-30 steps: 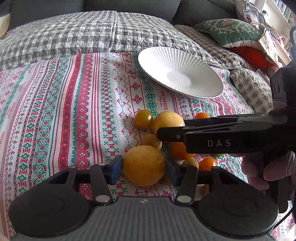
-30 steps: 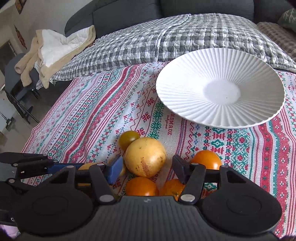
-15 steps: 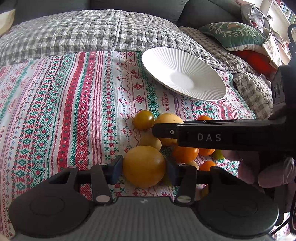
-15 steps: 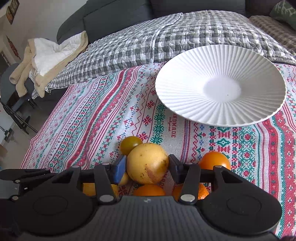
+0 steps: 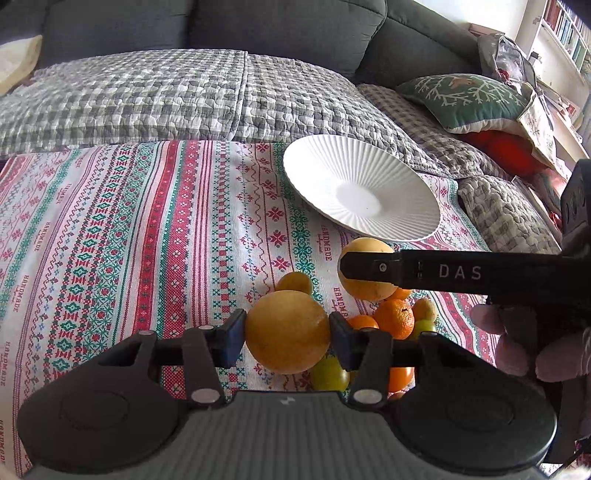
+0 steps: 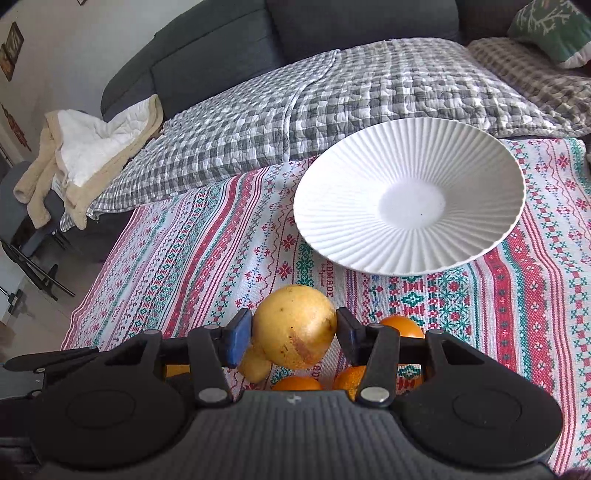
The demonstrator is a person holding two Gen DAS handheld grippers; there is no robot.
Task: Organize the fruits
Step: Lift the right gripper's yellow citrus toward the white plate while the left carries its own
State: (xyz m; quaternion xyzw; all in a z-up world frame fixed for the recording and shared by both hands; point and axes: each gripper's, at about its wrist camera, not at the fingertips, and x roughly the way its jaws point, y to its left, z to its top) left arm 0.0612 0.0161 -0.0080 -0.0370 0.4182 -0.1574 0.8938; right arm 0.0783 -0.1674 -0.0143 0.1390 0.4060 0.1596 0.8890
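Striped cross-stitch tablecloth [image 5: 110, 229], red/green on white, "HANDMADE" printed along the bands. Behind it: grey checked quilt [image 5: 147, 92] over a dark grey sofa [image 5: 258, 26]. Green embroidered cushion [image 5: 469, 99] at right, red cushion [image 5: 506, 147] under it. Beige-and-white blanket [image 6: 85, 155] heaped at the sofa's left end.

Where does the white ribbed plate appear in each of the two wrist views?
Left wrist view: the white ribbed plate is right of centre, above the fruit pile.
Right wrist view: the plate is in the upper right, beyond the held yellow fruit.
Shared landmark: the striped patterned cloth under the plate.
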